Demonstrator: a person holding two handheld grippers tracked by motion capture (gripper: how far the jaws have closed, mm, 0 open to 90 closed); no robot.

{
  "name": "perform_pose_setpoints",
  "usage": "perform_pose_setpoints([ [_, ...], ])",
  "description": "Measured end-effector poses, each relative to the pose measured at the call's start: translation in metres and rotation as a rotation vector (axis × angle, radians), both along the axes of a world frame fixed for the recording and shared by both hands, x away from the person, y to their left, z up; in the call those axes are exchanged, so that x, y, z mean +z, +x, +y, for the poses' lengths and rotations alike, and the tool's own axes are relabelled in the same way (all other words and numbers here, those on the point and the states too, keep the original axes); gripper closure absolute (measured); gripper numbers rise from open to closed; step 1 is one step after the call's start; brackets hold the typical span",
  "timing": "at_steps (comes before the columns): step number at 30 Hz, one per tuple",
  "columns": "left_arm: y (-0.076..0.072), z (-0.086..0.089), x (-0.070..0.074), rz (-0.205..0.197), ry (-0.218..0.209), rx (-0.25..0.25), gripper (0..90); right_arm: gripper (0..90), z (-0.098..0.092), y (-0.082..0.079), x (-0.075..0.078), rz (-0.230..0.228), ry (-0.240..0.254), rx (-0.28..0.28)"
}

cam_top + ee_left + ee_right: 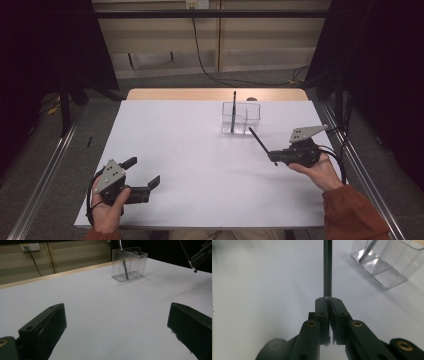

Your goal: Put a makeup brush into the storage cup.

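A clear plastic holder (241, 118) with compartments stands at the table's far middle, and a thin black pen (233, 107) leans upright in its left compartment. My right gripper (273, 157) hovers at the right, shut on a second black pen (259, 141) that points up and left toward the holder. In the right gripper view the jaws (328, 301) pinch that pen (327, 267), with the holder (387, 262) ahead to the right. My left gripper (145, 171) rests near the front left, open and with nothing between its jaws (116, 325); the holder (128, 263) lies far ahead of it.
The white table top (190, 150) has a wooden strip along its far edge. Metal rails run down both sides of the table. A cable hangs down the back wall behind it.
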State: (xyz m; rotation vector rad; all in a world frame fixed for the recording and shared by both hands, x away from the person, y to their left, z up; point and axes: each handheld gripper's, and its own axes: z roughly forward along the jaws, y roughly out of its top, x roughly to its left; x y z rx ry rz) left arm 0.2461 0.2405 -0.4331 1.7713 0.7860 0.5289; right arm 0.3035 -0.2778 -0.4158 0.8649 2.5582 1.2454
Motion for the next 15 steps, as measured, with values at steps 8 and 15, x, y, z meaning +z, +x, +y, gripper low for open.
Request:
perform_pose_setpoints([
  [8, 0.000, -0.001, 0.000, -0.001, 0.002, -0.001, 2.1, 84.2, 0.014, -0.002, 0.007, -0.014, 0.029, 0.054],
  [15, 0.000, 0.000, 0.000, -0.001, 0.003, -0.001, 2.1, 84.2, 0.034, 0.001, 0.012, -0.013, 0.031, 0.108],
])
